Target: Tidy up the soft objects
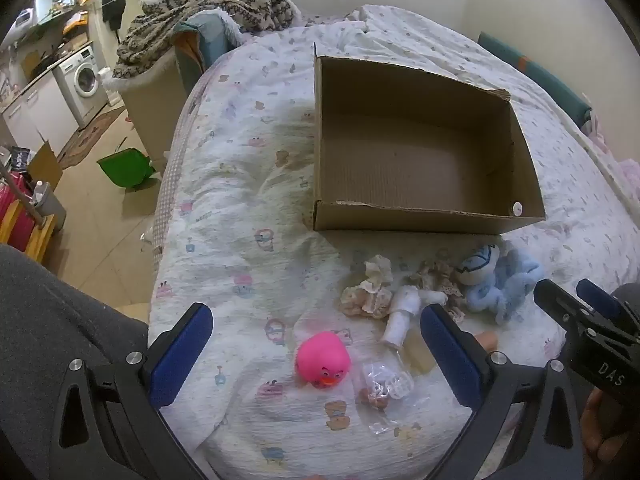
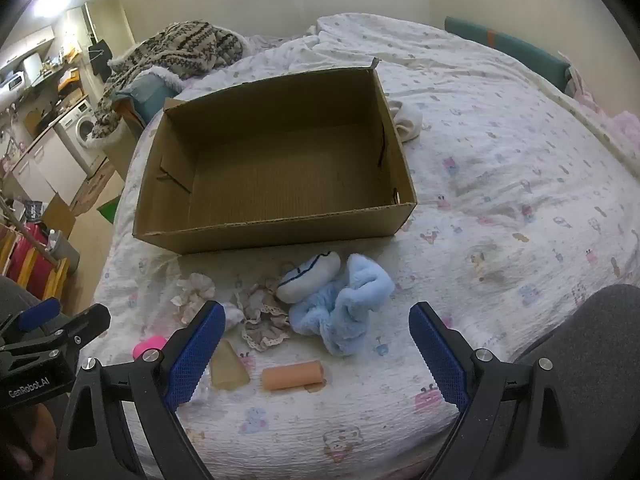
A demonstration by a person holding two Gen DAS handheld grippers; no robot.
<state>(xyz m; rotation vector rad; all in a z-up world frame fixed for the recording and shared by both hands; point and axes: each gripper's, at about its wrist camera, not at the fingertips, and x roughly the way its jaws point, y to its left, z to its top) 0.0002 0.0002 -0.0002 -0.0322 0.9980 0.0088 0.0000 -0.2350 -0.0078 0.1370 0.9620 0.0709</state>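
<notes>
A: Soft toys lie in a loose heap on the bed [image 1: 248, 184], just below the near wall of the cardboard box [image 1: 420, 220]. From the left wrist camera, what sits where?

B: The box is at about one o'clock from the left gripper [image 1: 316, 354] and holds nothing. The pink duck [image 1: 323, 358] lies right between the blue pads, untouched. At two o'clock are a frilly cream cloth [image 1: 370, 290], a small white roll [image 1: 402, 316] and the fluffy blue toy [image 1: 500, 280]. A clear plastic bag [image 1: 384, 390] is just right of the duck.

A: And the fingers?

B: Spread as wide as they go, gripping nothing. The other tool pokes in at three o'clock.

A: Now the right wrist camera.

B: The box fills eleven to twelve o'clock, open side up, likely set close so each toy needs only a short lift. The blue toy [image 2: 344, 312] lies at twelve o'clock from the right gripper [image 2: 316, 346], with its white head [image 2: 310, 276] nearest the box. A lacy grey piece [image 2: 264, 320] is at eleven, a peach tube [image 2: 292, 376] lies between the pads, and a pale yellowish wedge [image 2: 229, 368] is beside the left pad.

A: Its fingers?

B: Also fully apart and empty. I judge both tools are tilted down over the heap to choose a first toy; nothing is boxed yet.
</notes>
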